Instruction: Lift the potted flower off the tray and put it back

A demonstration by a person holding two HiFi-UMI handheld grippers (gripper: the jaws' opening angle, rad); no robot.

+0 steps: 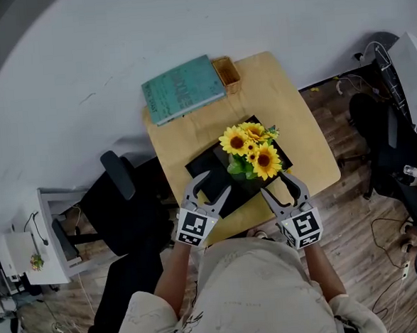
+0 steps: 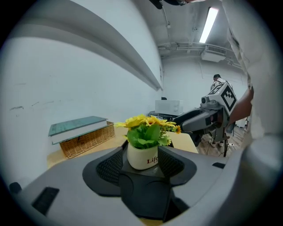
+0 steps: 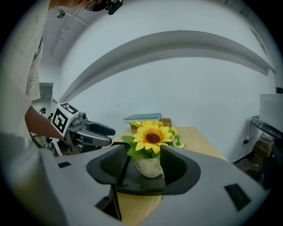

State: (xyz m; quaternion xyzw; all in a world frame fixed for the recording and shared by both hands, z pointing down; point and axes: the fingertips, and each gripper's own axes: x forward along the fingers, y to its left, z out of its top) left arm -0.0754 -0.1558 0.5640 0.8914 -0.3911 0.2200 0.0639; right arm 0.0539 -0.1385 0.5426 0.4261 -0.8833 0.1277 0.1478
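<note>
The potted flower (image 1: 250, 152), yellow sunflowers in a small white pot, stands on the black tray (image 1: 207, 164) on the wooden table. My left gripper (image 1: 213, 184) hovers over the tray's near left part, short of the pot, jaws open and empty. My right gripper (image 1: 277, 184) is at the tray's near right corner, also open and empty. In the left gripper view the pot (image 2: 145, 158) shows beyond the open pads (image 2: 110, 165), with the right gripper (image 2: 208, 117) further right. The right gripper view frames the pot (image 3: 149, 167) between its pads (image 3: 173, 165); the left gripper (image 3: 84, 132) shows at left.
A green book (image 1: 182, 89) lies on a wicker basket (image 1: 226, 72) at the table's far edge, against the white wall. A black office chair (image 1: 126, 203) stands left of the table, a white cabinet (image 1: 50, 237) beyond it. More chairs and cables sit at right.
</note>
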